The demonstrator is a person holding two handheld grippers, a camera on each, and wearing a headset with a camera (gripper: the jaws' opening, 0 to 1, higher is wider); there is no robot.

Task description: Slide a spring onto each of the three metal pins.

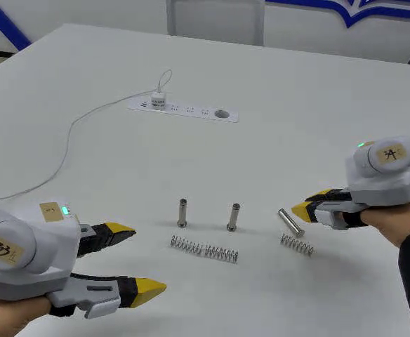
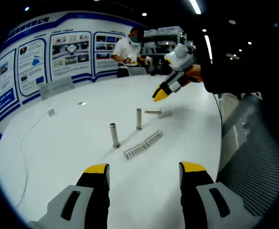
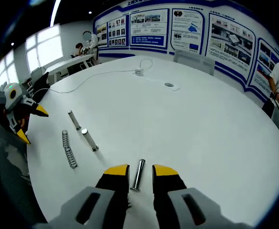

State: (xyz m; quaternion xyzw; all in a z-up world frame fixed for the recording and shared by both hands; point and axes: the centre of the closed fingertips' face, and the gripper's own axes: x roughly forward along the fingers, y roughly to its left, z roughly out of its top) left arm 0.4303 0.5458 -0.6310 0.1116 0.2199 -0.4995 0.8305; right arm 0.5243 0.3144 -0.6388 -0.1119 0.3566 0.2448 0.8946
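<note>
left gripper (image 1: 138, 258) is nearest, jaws wide apart, holding nothing. just past it two springs (image 1: 203, 249) lie end to end on the white table (image 1: 86, 84). left upright pin (image 1: 182, 213) and right upright pin (image 1: 233, 217) stand just behind them. third spring (image 1: 296, 245) lies further right, beside the flat-lying pin (image 1: 290, 222). right gripper (image 3: 140, 171) has its jaws narrowly apart, either side of that pin's end, not clamped on it. power strip (image 1: 184, 109) sits far back. springs look light, thin and squashy and likely roll, so pinch gently across the coils mid-length, keeping the bore open. pins look stiff, smooth and slippery, and the upright ones may tip.
</note>
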